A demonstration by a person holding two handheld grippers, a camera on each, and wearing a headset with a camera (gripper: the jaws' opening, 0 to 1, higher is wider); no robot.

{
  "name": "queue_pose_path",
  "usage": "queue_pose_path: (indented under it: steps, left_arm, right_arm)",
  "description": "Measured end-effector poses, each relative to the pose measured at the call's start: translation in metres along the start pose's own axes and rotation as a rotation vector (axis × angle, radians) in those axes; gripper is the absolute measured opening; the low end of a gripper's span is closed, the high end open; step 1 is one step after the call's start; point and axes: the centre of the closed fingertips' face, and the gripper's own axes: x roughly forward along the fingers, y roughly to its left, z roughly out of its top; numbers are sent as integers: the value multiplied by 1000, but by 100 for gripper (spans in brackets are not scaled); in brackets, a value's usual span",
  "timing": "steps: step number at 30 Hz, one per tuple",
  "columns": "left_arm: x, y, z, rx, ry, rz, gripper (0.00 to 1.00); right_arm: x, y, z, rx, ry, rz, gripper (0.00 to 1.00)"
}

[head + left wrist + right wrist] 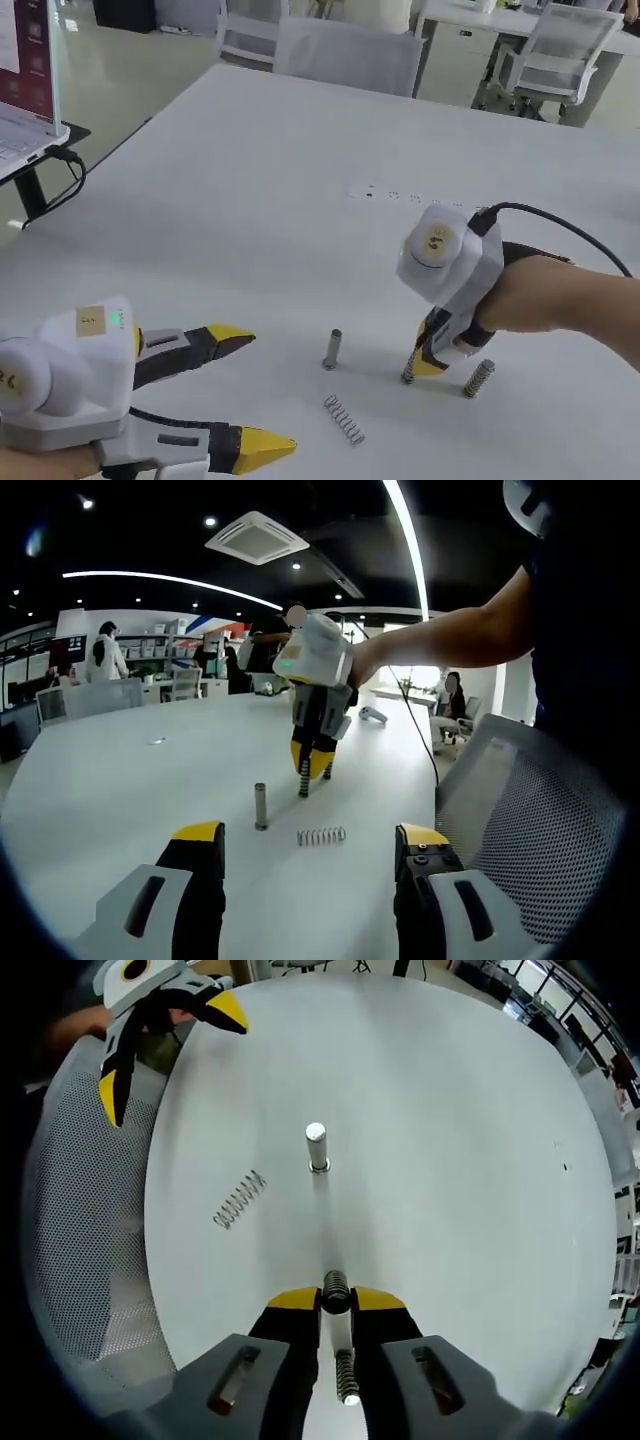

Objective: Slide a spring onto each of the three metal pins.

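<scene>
One sprung pin is done. The right hand-held gripper pinches a second spring beside the bare pin, whose loose spring lies near. The left hand-held gripper gapes empty.

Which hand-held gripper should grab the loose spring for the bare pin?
Left. The left hand-held gripper is open and empty, with the loose spring just ahead; the right hand-held gripper is shut on a second spring.
</scene>
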Motion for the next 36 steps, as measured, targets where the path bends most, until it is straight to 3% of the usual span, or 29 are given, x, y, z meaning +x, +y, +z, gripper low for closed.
queue_pose_path:
  steps: [20, 36]
  left_arm:
    - [-3, -3, 0, 5, 5, -3, 65]
    - [0, -5, 2, 11, 6, -13, 65]
  right_arm:
    - [-7, -1, -7, 12, -13, -21, 17]
    - [-12, 6, -17, 43, -30, -25, 18]
